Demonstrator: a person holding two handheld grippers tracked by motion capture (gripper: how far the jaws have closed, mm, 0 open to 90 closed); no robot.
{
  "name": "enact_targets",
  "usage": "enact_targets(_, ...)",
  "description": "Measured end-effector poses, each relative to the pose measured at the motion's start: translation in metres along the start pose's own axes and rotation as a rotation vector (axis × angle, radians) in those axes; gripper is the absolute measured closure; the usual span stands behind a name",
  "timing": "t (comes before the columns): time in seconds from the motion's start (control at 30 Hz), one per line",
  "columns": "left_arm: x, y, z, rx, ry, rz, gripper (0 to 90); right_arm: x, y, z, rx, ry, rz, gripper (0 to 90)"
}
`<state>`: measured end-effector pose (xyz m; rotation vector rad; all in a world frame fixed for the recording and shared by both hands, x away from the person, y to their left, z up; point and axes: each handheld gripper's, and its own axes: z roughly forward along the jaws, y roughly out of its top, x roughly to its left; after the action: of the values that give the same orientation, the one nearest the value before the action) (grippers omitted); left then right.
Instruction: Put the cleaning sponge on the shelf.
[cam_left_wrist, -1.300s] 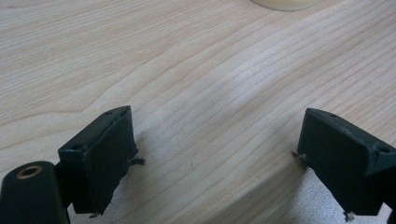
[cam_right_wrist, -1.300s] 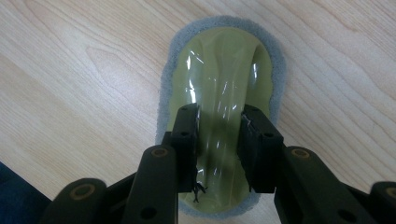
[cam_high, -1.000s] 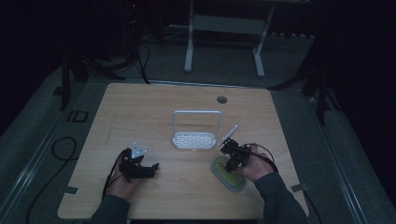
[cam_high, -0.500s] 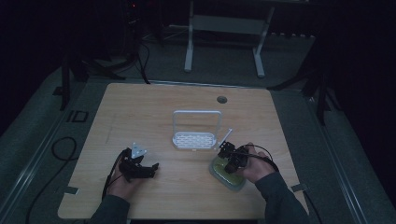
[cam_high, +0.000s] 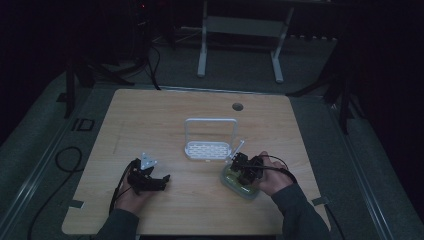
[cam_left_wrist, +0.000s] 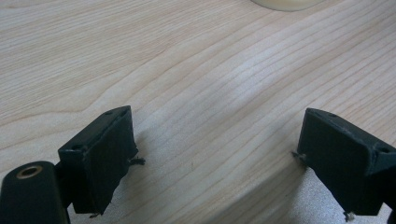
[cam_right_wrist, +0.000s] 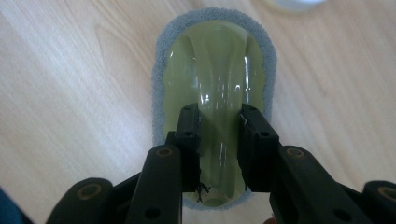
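A green translucent scrubber (cam_right_wrist: 215, 56) with a grey sponge rim lies flat on the wooden table (cam_high: 165, 125), at the front right in the high view (cam_high: 234, 187). My right gripper (cam_right_wrist: 219, 112) comes down on it from above, its jaws shut on the raised middle ridge of the green handle. In the high view the right gripper (cam_high: 241, 169) sits over the scrubber with the hand behind it. My left gripper (cam_high: 161, 181) rests low at the front left. Its jaws stand wide open (cam_left_wrist: 217, 121) over bare wood with nothing between them.
A white rack (cam_high: 210, 146) with an upright handle stands at the table's middle, just behind the scrubber. A round cable hole (cam_high: 238, 106) lies near the far edge. A pale rounded edge (cam_left_wrist: 285, 3) shows at the top of the left gripper view.
My right gripper has moved left and down onto the scrubber, and its jaws now sit around the handle ridge. The left gripper has stayed put.
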<state>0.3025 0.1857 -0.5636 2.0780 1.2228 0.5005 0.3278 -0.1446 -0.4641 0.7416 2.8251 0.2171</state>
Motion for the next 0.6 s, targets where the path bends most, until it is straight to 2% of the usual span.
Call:
enact_targets(0.03, 0.000, 0.000, 0.000, 0.000, 0.000, 0.000, 11.3, 0.001, 0.001, -0.002, -0.026, -0.010, -0.014, 71.7)
enact_targets(0.1, 0.000, 0.000, 0.000, 0.000, 0.000, 0.000, 11.2, 0.002, 0.002, -0.004, -0.044, -0.023, -0.038, 71.7)
enact_targets(0.27, 0.000, 0.000, 0.000, 0.001, 0.000, 0.000, 11.2, 0.001, 0.004, -0.005, -0.082, -0.050, -0.047, 71.8)
enact_targets(0.33, 0.000, 0.000, 0.000, 0.001, 0.000, 0.000, 11.2, 0.001, 0.005, -0.005, -0.096, -0.064, -0.067, 71.8)
enact_targets(0.6, 0.000, 0.000, 0.000, 0.001, -0.001, 0.000, 11.2, 0.005, 0.012, -0.002, -0.091, -0.096, -0.122, 71.8)
